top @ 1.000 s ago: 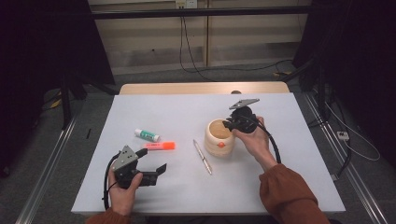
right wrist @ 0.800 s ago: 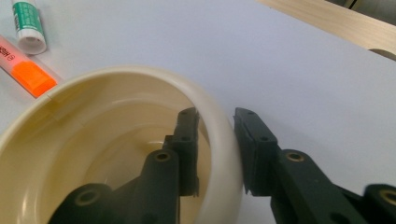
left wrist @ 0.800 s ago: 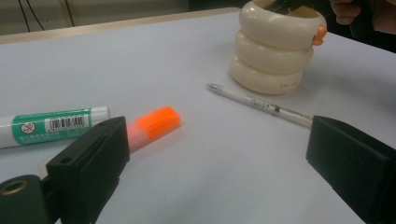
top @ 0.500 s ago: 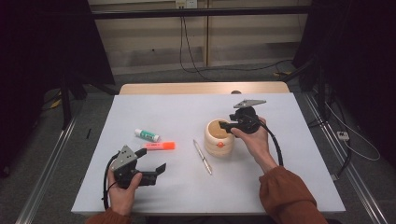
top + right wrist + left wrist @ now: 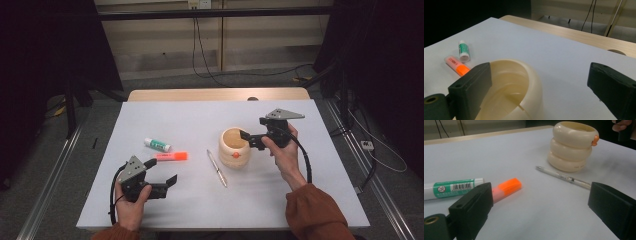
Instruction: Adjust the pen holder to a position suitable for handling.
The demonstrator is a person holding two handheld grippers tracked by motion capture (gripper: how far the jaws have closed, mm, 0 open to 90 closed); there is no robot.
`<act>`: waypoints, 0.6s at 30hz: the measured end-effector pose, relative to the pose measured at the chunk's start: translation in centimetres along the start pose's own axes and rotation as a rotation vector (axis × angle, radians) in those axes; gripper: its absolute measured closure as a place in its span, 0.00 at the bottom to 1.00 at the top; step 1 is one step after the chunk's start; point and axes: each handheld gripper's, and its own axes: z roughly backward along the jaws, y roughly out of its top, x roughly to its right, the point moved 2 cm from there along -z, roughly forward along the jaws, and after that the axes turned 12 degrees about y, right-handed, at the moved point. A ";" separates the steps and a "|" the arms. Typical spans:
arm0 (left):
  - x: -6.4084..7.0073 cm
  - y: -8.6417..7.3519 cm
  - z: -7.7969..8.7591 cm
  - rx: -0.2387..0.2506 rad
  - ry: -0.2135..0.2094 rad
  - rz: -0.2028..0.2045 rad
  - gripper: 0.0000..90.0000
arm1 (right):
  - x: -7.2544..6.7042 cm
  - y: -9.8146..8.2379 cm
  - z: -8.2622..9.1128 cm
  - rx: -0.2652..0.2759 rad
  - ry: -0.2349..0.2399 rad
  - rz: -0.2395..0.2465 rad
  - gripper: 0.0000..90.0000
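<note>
Hovering just right of the cream ringed pen cup (image 5: 233,148), the right gripper (image 5: 248,139) has its jaws spread and empty. Judging by the layout, loading the cup comes next: grip the pen (image 5: 217,168) mid-barrel. It lies just left of the cup, long axis running away from the person. The left gripper (image 5: 161,176), jaws spread, waits well left of the cup.

On my table (image 5: 320,200) the glue stick (image 5: 157,145) lies behind the highlighter (image 5: 171,156); right of them the pen (image 5: 217,168), then the holder (image 5: 234,147).
</note>
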 end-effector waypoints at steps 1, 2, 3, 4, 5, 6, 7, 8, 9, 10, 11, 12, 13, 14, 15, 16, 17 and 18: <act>0.0 0.0 0.0 0.001 0.002 -0.001 0.06 | 0.0 0.0 0.1 0.000 -0.004 0.006 0.07; 0.0 0.0 0.0 0.001 0.003 0.004 0.06 | -0.2 0.1 0.3 0.004 -0.011 0.013 0.07; 0.0 0.0 0.0 0.001 0.003 0.007 0.06 | -0.2 0.0 0.5 0.015 -0.013 0.021 0.06; -0.1 0.0 0.0 0.000 0.002 0.007 0.06 | -0.3 0.0 0.7 0.023 -0.009 0.020 0.06; 0.0 0.0 0.0 -0.001 0.002 0.009 0.06 | -0.3 0.0 1.0 0.031 -0.005 0.017 0.06; 0.0 0.0 0.0 -0.001 0.002 0.009 0.06 | -0.4 -0.1 1.2 0.037 -0.007 0.016 0.06; 0.0 0.0 0.0 -0.001 0.001 0.009 0.06 | -0.4 -0.2 1.4 0.040 -0.012 0.021 0.06; 0.0 0.0 0.0 0.001 0.002 0.004 0.06 | -0.7 -0.5 1.8 0.048 -0.023 0.039 0.06; 0.0 0.0 0.0 0.000 0.002 0.004 0.06 | -0.7 -0.5 1.8 0.048 -0.023 0.039 0.06; 0.0 0.0 0.0 0.001 0.002 0.008 0.06 | -0.8 -0.6 2.0 0.047 -0.030 0.047 0.06; 0.0 0.0 0.0 0.001 0.003 0.007 0.06 | -0.8 -0.8 2.2 0.051 -0.036 0.054 0.06; 0.0 0.0 0.0 0.001 0.004 0.007 0.06 | -0.9 -1.1 2.5 0.051 -0.040 0.055 0.06; 0.0 0.0 0.0 0.001 0.004 0.007 0.06 | -0.9 -1.1 2.5 0.051 -0.040 0.055 0.06; 0.0 0.0 0.0 0.001 0.004 0.004 0.06 | -0.9 -1.3 2.7 0.053 -0.046 0.055 0.06; 0.0 0.0 0.0 0.001 0.004 0.003 0.06 | -0.9 -1.5 2.9 0.054 -0.051 0.060 0.06; 0.0 0.0 0.0 0.000 0.003 0.003 0.06 | -1.0 -1.6 3.1 0.058 -0.055 0.062 0.06; -0.1 0.0 0.0 0.000 0.004 0.004 0.06 | -1.0 -1.8 3.3 0.063 -0.059 0.062 0.06; 0.0 -0.1 0.0 -0.001 0.004 0.009 0.06 | -1.1 -2.0 3.4 0.062 -0.062 0.063 0.06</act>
